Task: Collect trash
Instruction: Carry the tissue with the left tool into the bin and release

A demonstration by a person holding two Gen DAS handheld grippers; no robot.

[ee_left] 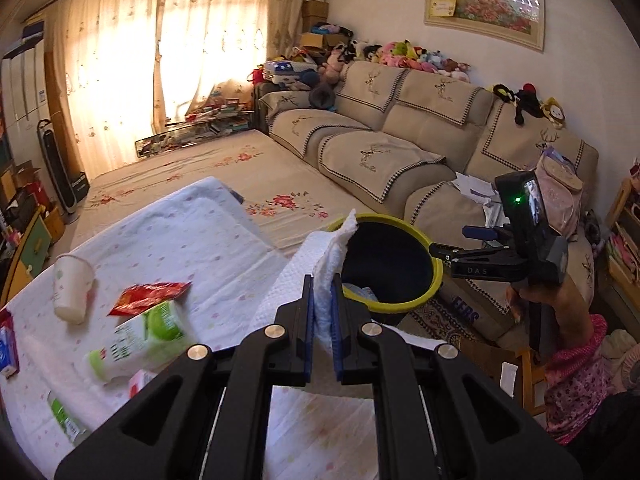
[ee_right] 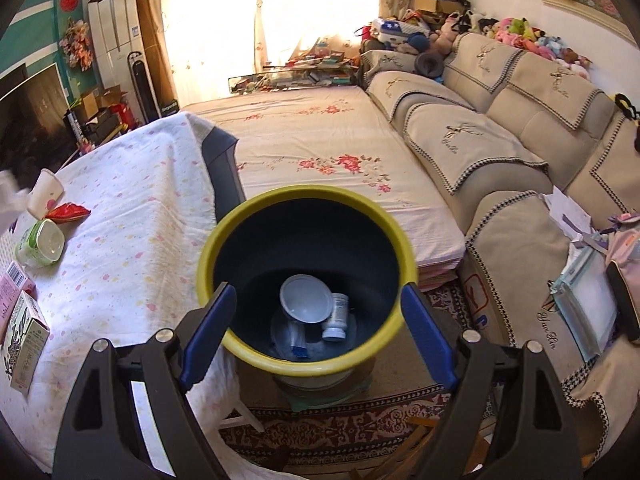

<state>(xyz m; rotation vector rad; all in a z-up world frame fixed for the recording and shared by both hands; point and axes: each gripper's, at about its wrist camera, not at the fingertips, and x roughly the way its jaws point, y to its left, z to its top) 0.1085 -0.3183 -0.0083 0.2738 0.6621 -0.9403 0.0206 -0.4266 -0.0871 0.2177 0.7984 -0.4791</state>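
Note:
My left gripper is shut on a white paper towel and holds it at the near rim of the yellow-rimmed dark bin. My right gripper is open and empty, its blue pads on either side of the bin, just above it. Inside the bin lie a white cup, a small white bottle and a wrapper. On the table lie a paper cup, a red wrapper and a green-and-white bottle.
The table has a white spotted cloth, with small cartons at its near left. A beige sofa stands at the right and a floral mattress lies beyond the bin. A patterned rug is under the bin.

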